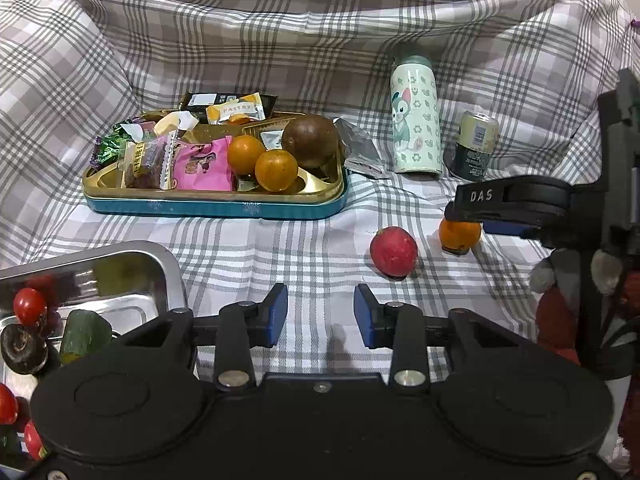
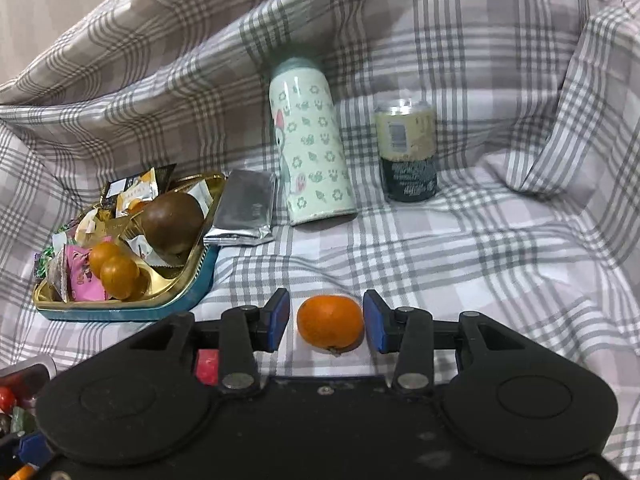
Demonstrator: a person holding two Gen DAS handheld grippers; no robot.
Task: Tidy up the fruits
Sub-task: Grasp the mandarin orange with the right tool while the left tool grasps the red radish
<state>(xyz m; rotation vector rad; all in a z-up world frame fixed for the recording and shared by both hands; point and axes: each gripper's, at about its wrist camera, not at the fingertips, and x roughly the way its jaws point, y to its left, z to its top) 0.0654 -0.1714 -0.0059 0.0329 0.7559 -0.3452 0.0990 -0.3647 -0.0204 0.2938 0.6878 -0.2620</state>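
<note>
A small orange (image 2: 330, 322) lies on the checked cloth between the fingers of my right gripper (image 2: 326, 322), which is open around it; the right pad touches it or nearly does, the left pad stands apart. The same orange (image 1: 459, 234) shows in the left wrist view under the right gripper (image 1: 476, 220). A red fruit (image 1: 393, 251) lies on the cloth to its left. My left gripper (image 1: 321, 316) is open and empty above the cloth. A steel tray (image 1: 160, 264) at the left holds cherry tomatoes (image 1: 29, 306) and other produce.
A gold and blue tin (image 1: 216, 204) holds snack packets, two oranges (image 1: 276, 170) and a brown round fruit (image 1: 310, 141). A mint patterned bottle (image 1: 416, 114), a drink can (image 1: 476, 146) and a silver packet (image 1: 362, 150) stand behind. The cloth rises all round.
</note>
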